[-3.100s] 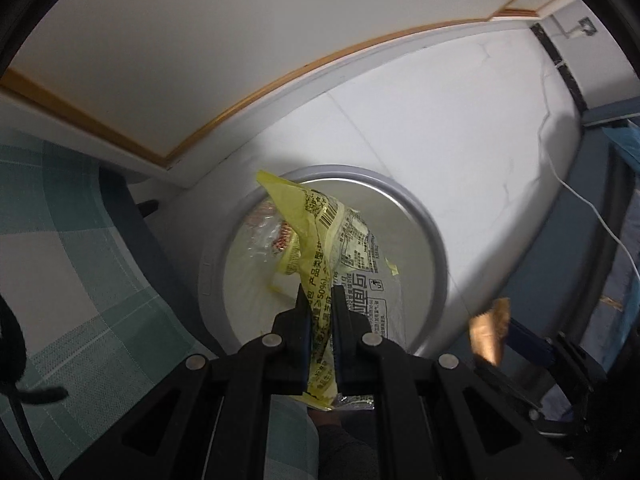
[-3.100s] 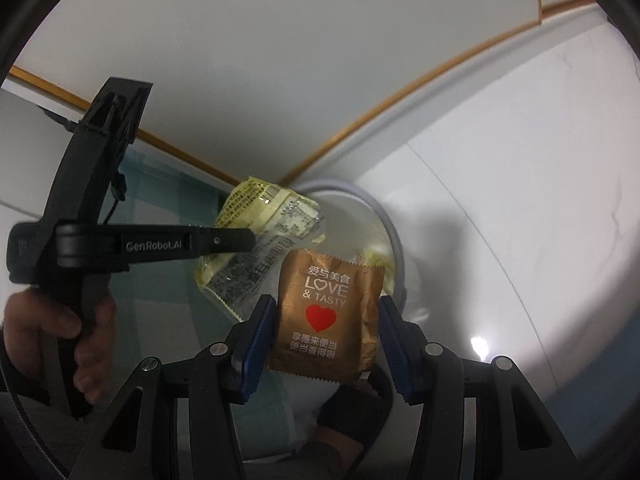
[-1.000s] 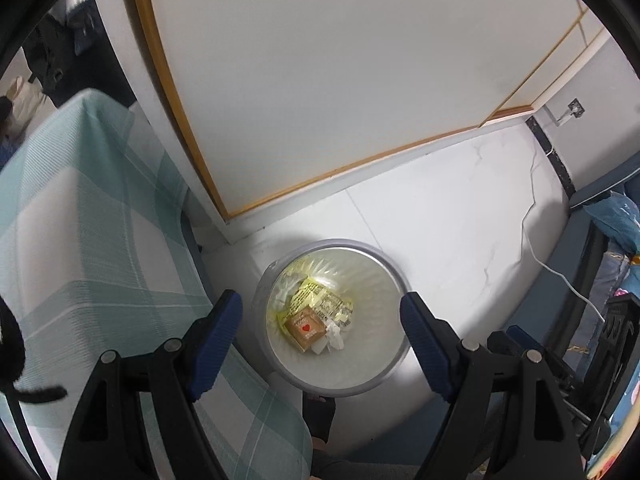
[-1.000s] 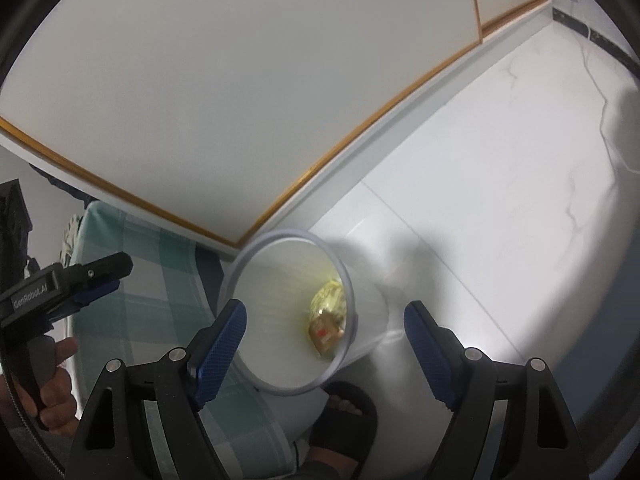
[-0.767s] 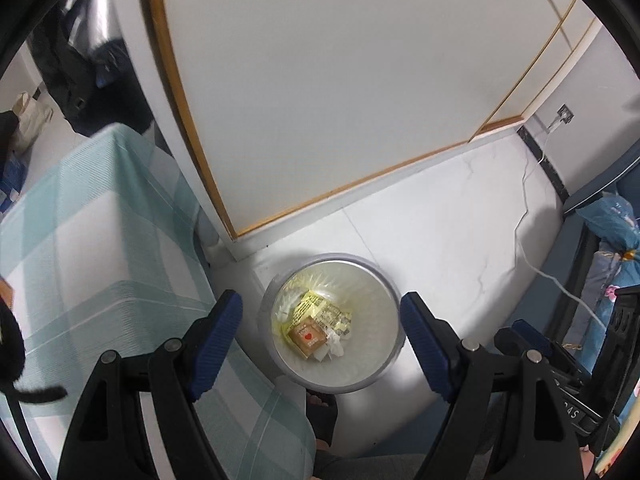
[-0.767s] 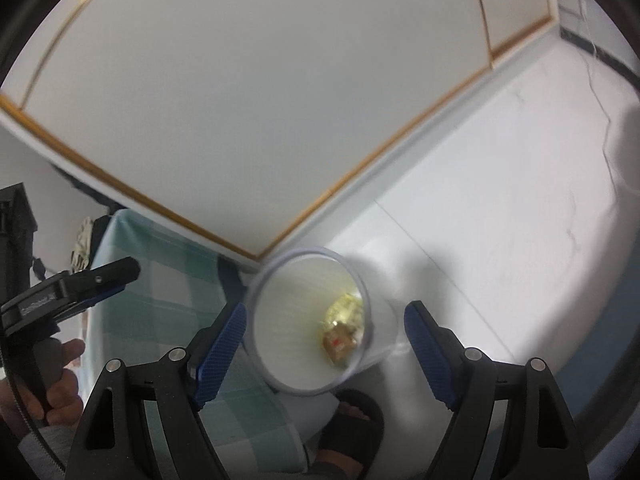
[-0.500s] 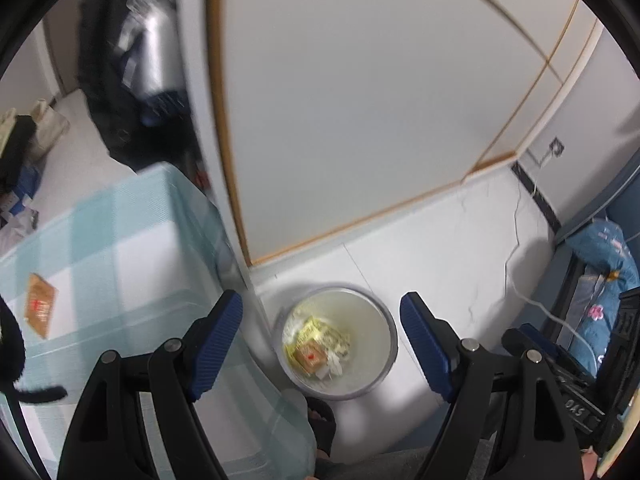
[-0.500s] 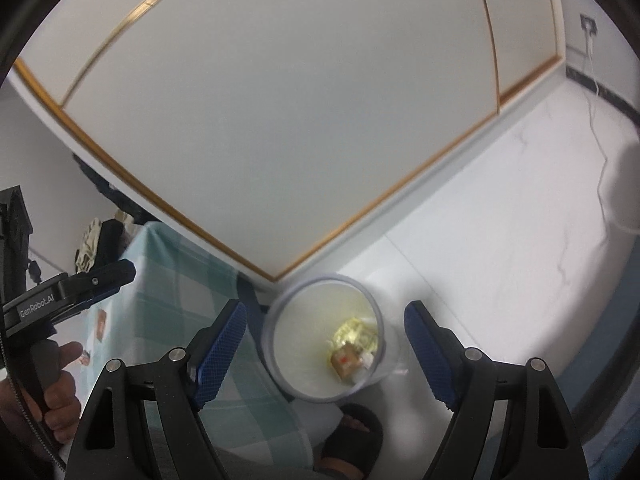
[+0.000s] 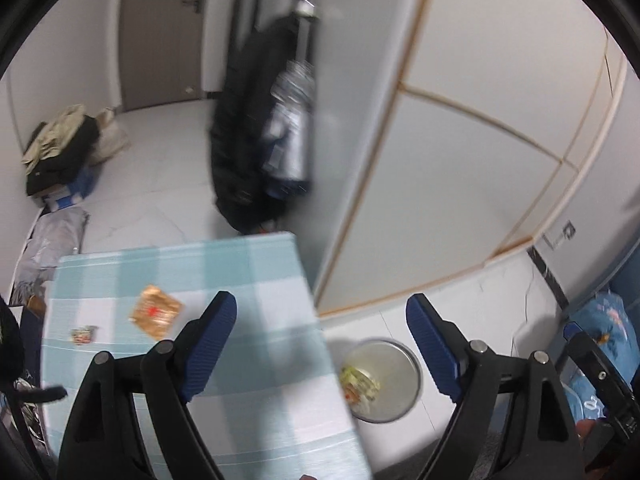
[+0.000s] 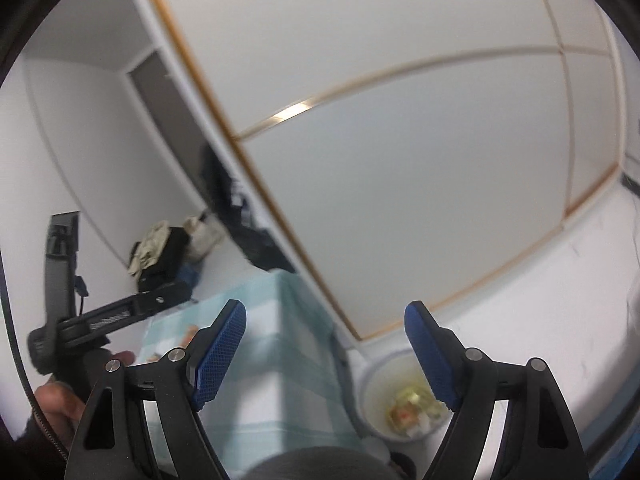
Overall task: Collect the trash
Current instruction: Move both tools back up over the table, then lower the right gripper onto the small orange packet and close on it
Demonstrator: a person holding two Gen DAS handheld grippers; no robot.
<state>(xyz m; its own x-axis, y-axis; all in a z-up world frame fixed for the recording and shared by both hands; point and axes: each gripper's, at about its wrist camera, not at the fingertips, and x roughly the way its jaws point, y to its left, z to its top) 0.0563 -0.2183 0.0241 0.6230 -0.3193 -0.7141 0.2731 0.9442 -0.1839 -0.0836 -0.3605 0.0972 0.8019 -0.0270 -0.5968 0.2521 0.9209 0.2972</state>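
The left gripper (image 9: pixel 320 320) is held high and angled down over the edge of a table covered with a pale teal checked cloth (image 9: pixel 248 364). Its blue-padded jaws are spread wide with nothing between them, and they have just been opening a little further. The right gripper (image 10: pixel 325 326) is likewise tilted downward above the table's corner, its jaws released and empty. In the right wrist view the left gripper is seen from the side, gripped by a hand (image 10: pixel 60 400) at the lower left; white lettering runs along its black bar but is too blurred to be read.

A round trash bin (image 9: pixel 404 354) stands on the white floor just beside the table, with yellow and orange wrappers (image 9: pixel 358 382) lying inside it. On the cloth an orange snack packet (image 9: pixel 155 312) with a red mark is left, and a small crumpled wrapper (image 9: pixel 83 335) lies near it; their print cannot be read. White cabinet panels with wooden trim (image 9: pixel 460 160) are seen behind.
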